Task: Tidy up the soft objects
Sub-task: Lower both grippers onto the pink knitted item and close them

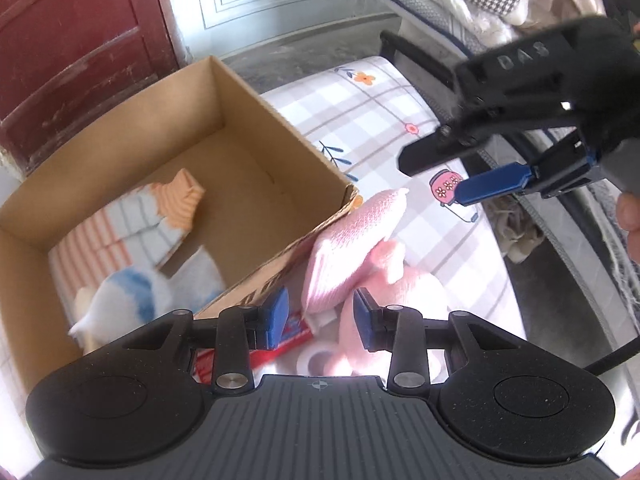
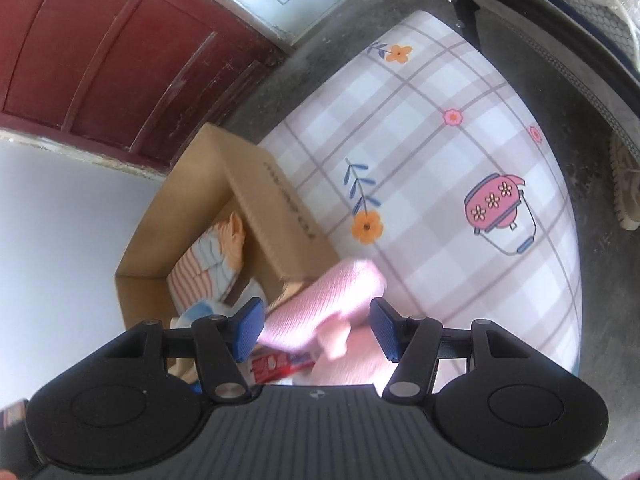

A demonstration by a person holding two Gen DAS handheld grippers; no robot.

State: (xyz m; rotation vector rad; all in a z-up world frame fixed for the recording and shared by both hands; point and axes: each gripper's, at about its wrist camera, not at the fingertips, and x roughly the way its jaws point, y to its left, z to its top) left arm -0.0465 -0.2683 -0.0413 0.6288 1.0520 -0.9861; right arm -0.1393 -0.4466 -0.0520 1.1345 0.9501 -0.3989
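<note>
Left wrist | one brown cardboard box [image 1: 256, 92], far left | one pink knitted cloth [image 1: 352, 240] beside it | left gripper [image 1: 320, 320] spread, empty | right gripper [image 1: 444, 176] spread, empty

**Right wrist view: cardboard box as reference**

The cardboard box [image 2: 280, 216] stands open on the checked cloth [image 2: 460, 168]. Striped fabric [image 2: 208, 268] lies inside it. A pink knit item [image 2: 316, 304] rests against its near corner. The right gripper [image 2: 316, 330] hangs above that item, jaws apart.

Ahead of the jaws: checked floral tablecloth [image 2: 432, 152]. Beyond, upper left: red wooden door [image 2: 120, 48]. Just below them: red-printed packet [image 2: 276, 364].
</note>
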